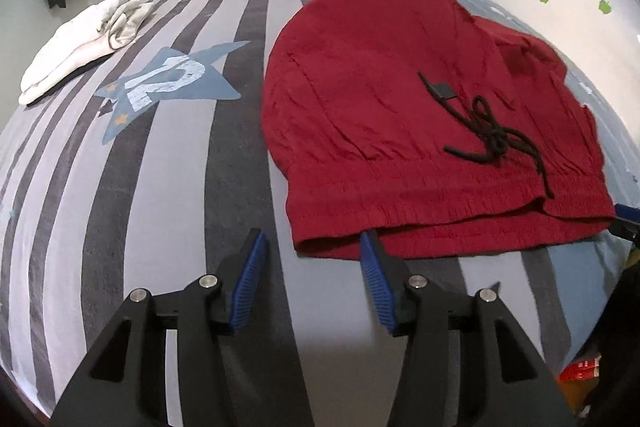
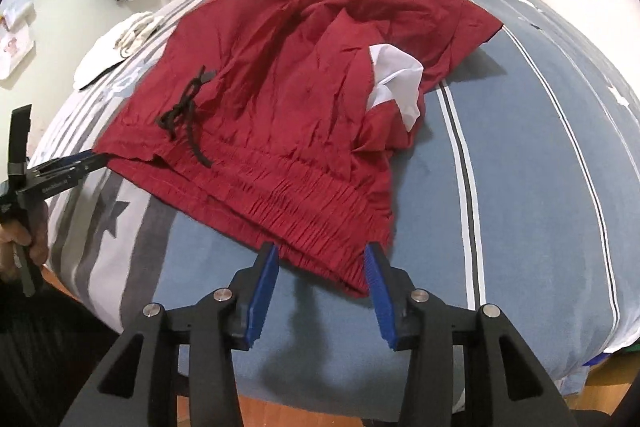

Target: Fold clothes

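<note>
Shorts (image 1: 400,115) lie low-centre; left gripper (image 1: 314,259) and right gripper (image 2: 322,267), fingers apart, should pinch both waistband (image 2: 320,203) corners evenly.

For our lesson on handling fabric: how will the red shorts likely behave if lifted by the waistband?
The red shorts look thin and creased, so probably floppy and light. The loose black drawstring would likely dangle. The white lining may slip out further.

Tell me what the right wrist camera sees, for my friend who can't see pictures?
Red shorts with a black drawstring lie spread on a striped bed. The open right gripper sits at their waistband edge, and the left gripper reaches the other corner. A white pocket lining sticks out.
</note>
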The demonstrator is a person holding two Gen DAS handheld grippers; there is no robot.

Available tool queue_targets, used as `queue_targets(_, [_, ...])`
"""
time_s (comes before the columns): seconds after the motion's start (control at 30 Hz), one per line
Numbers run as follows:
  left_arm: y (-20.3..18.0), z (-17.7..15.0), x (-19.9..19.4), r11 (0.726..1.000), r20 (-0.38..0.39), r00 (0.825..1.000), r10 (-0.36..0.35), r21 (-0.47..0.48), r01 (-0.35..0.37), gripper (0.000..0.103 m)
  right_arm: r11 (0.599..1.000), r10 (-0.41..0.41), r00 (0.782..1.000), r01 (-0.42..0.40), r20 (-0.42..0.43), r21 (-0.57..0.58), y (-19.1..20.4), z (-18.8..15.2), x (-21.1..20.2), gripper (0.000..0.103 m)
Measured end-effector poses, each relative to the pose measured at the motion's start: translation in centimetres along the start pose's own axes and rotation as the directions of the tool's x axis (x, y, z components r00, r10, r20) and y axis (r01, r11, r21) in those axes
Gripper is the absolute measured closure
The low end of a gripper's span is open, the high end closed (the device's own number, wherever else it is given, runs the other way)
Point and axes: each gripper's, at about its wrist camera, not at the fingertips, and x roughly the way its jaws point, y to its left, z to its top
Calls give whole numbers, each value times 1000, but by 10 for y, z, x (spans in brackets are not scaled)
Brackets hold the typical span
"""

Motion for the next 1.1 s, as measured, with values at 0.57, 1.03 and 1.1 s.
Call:
queue_targets(0.57, [-5,32,-4,998,136,990,-35,-39,40,57,984,-86,995,91,40,-154,37,-14,8,49])
queue_targets(1.03, [8,49,-13,985,229,971,-70,-140,104,58,975,-212,973,217,91,-45,24,-12,18,48])
queue_targets(1.1, [9,51,-16,982,243,967,-76,-152,115,58,973,-228,968,230,108,-3,19,-10,14,48])
